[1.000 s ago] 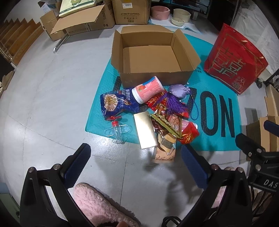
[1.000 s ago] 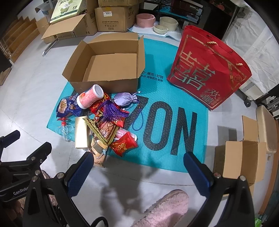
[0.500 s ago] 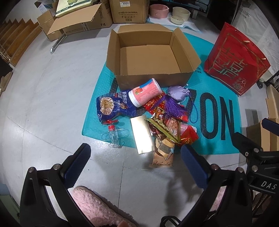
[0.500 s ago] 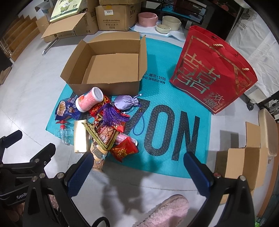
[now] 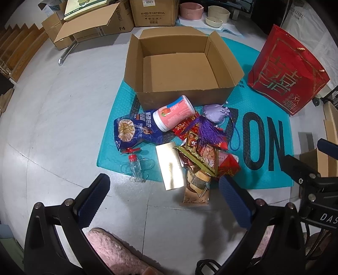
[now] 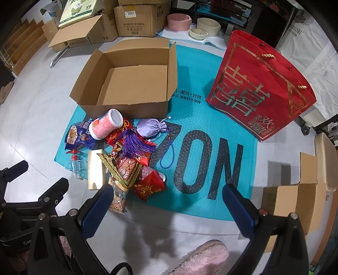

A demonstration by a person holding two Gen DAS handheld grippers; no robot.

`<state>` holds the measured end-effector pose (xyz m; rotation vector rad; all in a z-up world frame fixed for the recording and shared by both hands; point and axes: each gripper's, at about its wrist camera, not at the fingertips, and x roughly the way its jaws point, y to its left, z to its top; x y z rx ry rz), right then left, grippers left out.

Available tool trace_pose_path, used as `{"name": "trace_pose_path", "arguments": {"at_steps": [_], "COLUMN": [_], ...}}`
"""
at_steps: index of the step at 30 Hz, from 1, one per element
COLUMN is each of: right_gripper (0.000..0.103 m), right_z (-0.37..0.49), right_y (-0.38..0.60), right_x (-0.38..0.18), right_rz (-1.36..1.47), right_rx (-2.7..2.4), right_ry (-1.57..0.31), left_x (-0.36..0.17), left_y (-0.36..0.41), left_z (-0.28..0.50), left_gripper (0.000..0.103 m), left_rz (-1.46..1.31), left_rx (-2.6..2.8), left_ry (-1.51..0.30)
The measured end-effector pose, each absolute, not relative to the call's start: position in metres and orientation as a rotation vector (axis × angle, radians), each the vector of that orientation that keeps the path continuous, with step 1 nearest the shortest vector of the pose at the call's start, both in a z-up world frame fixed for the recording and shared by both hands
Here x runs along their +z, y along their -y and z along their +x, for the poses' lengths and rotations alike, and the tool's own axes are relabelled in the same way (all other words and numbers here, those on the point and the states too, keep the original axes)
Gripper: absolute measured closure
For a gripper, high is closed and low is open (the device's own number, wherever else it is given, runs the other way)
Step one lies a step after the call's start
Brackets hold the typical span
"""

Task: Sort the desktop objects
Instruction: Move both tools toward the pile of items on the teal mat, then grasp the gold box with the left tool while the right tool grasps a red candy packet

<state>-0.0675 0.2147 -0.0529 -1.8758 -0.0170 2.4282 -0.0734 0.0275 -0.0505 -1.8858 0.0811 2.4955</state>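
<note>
A heap of small items lies on a teal mat [image 5: 264, 169] [image 6: 200, 105] before an open, empty cardboard box [image 5: 179, 69] [image 6: 131, 78]: a pink canister [image 5: 173, 115] [image 6: 105, 124], a blue snack bag [image 5: 131, 131] [image 6: 78, 137], a lilac pouch [image 5: 215, 113] [image 6: 150, 128], a purple tassel [image 5: 208, 131] [image 6: 135, 141], a gold box [image 5: 171, 167] [image 6: 96, 169], a small clear bottle [image 5: 135, 167] [image 6: 77, 166] and red packets [image 5: 229, 166] [image 6: 149, 187]. My left gripper [image 5: 164, 190] hovers open above the heap's near edge. My right gripper [image 6: 166, 200] is open over the mat, right of the heap.
A red gift bag [image 5: 287, 72] [image 6: 259, 93] stands at the mat's right. More cardboard boxes [image 5: 88, 25] [image 6: 135, 19] and pet bowls [image 6: 179, 21] line the back. A small open box [image 6: 291, 203] sits right. Pink slippers [image 5: 114, 251] [image 6: 202, 260] are just below the grippers.
Both grippers have moved forward toward the heap and the box, which now look nearer and larger. Both stay open and nothing on the floor has shifted.
</note>
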Motion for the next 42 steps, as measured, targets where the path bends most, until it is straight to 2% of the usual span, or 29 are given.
{"name": "trace_pose_path", "arguments": {"at_steps": [9,13,18,27,40,42], "right_gripper": [0.0,0.0,0.0,0.0,0.0,0.0], "right_z": [-0.069,-0.073,-0.07,-0.07,-0.071,-0.071], "right_y": [-0.222,-0.223,-0.213,-0.206,-0.228,-0.233], "right_x": [-0.061,-0.074,-0.088,-0.129,-0.177,-0.183], "right_rz": [-1.855,-1.864,-1.857,-1.92,-1.958,-1.964], "right_rx": [2.457,2.493,2.542,2.53,2.423,2.403], "right_ry": [0.015,-0.06,0.001,-0.092,-0.061,-0.067], "left_x": [-0.064,-0.07,-0.085,-0.124,-0.198,-0.208], "left_y": [-0.025,-0.022,-0.015,0.006,-0.013,-0.014], "left_z": [-0.072,-0.071,-0.07,-0.068,-0.081,-0.082], "left_gripper": [0.0,0.0,0.0,0.0,0.0,0.004], "left_rz": [-1.89,-1.874,-1.829,-1.873,-2.016,-2.044], "left_rx": [2.481,2.496,2.511,2.478,2.302,2.284], "left_ry": [-0.068,-0.075,-0.109,0.039,0.179,0.209]}}
